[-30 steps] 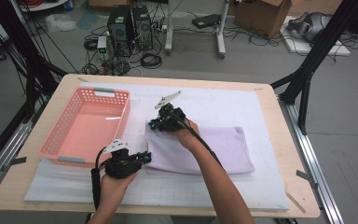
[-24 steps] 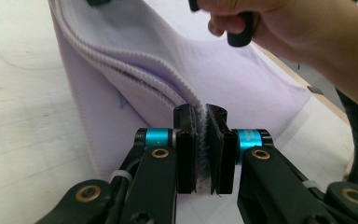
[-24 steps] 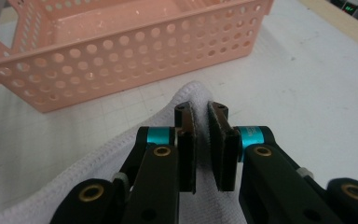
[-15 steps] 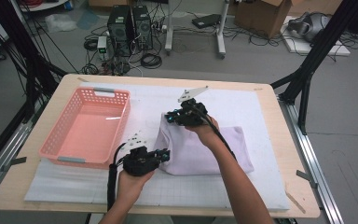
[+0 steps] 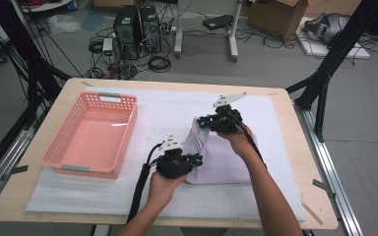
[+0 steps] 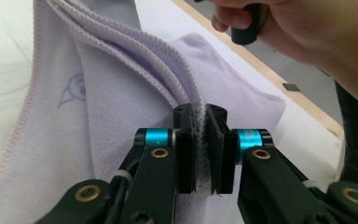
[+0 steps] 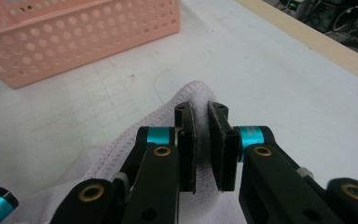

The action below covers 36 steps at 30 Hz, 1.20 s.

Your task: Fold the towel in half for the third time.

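fold under way, judged | left tool (image 6: 202, 154) clamps towel (image 5: 226, 160) hem at 6 | right tool (image 7: 202, 149) pinches edge at 12 | final flattening left | basket (image 5: 91, 169) at 9 empty on bench (image 5: 285, 98)

Both hand-held grippers carried towel (image 5: 216, 157) edge rightward, folding it.

left gripper (image 6: 201, 149) clamped, right gripper (image 7: 201, 147) clamped — forearms converging

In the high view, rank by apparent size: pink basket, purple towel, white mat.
1. White mat
2. Pink basket
3. Purple towel, bunched and partly hidden by both grippers, so its true extent is unsure.
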Each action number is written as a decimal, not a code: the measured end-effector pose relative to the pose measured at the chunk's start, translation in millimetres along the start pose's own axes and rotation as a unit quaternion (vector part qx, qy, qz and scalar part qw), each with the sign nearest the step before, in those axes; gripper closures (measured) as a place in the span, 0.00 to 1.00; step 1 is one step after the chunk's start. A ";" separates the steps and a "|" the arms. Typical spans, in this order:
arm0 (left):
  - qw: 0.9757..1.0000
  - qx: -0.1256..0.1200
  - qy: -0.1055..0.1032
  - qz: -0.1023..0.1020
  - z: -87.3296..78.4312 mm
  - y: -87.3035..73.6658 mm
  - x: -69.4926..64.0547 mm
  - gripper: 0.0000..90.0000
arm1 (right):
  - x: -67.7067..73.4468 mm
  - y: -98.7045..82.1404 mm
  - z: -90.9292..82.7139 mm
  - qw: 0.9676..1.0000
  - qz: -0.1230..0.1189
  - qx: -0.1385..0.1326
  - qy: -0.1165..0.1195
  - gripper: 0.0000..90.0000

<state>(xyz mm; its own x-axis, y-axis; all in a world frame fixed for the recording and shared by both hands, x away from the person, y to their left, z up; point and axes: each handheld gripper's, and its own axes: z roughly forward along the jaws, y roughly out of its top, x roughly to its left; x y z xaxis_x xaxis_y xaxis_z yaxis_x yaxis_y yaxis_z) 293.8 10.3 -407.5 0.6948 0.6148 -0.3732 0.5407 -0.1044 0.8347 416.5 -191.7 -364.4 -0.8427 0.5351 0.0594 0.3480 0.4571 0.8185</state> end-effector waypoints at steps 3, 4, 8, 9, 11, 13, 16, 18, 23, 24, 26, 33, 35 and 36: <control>1.000 0.003 0.002 0.000 12.1 -0.2 -3.7 0.91 | -6.8 -9.8 -6.1 1.000 0.003 0.006 -0.013 0.92; 1.000 0.005 0.001 -0.001 15.7 -0.4 -4.8 0.91 | -9.3 -13.0 -8.1 1.000 0.007 0.008 -0.017 0.92; 1.000 0.010 0.006 0.000 28.1 -1.4 -7.9 0.89 | -20.0 -25.1 -14.4 0.999 0.015 0.013 -0.027 0.92; 1.000 0.009 0.005 -0.003 30.2 -1.7 -8.8 0.87 | -22.1 -28.0 -15.7 0.999 0.017 0.013 -0.031 0.92; 1.000 0.008 -0.001 0.000 32.0 -1.8 -11.3 0.80 | -26.4 -34.1 -18.7 0.999 0.017 0.019 -0.034 0.92; 1.000 0.002 -0.006 0.012 30.0 -1.8 -14.4 0.72 | -29.4 -38.9 -21.1 0.999 0.015 0.023 -0.039 0.92; 1.000 -0.005 -0.007 0.024 23.6 -0.9 -16.2 0.60 | -34.4 -46.3 -26.0 0.998 0.014 0.026 -0.048 0.92; 0.999 -0.009 -0.003 0.031 17.8 -0.4 -15.5 0.56 | -38.6 -50.8 -29.7 0.998 0.018 0.029 -0.053 0.92; 0.999 -0.018 0.017 0.044 2.2 -4.2 -5.1 0.50 | -47.7 -62.9 -41.4 0.996 0.023 0.036 -0.076 0.92; 0.999 -0.018 0.018 0.045 0.0 -5.5 -2.6 0.49 | -49.7 -65.7 -44.1 0.996 0.025 0.039 -0.081 0.92; 0.999 -0.024 0.024 0.042 -5.3 -9.5 3.8 0.48 | -53.2 -72.1 -49.5 0.995 0.030 0.042 -0.090 0.92; 0.998 -0.028 0.040 0.045 -18.9 -22.0 21.6 0.46 | -55.8 -87.9 -60.8 0.991 0.049 0.039 -0.115 0.83; 0.997 -0.031 0.043 0.048 -23.1 -23.5 25.4 0.46 | -53.7 -90.9 -67.5 0.989 0.069 0.028 -0.129 0.73; 0.997 -0.033 0.043 0.051 -25.0 -24.0 27.1 0.45 | -52.6 -93.0 -71.7 0.987 0.081 0.024 -0.134 0.69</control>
<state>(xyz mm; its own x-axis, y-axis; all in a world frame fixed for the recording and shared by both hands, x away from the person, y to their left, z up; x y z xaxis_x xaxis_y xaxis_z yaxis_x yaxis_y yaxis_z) 287.8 49.0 -427.5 0.6997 0.6690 -0.2508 0.4351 -0.1205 0.8923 398.9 -313.3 -402.6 -0.6371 0.7702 0.0293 0.4947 0.3794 0.7819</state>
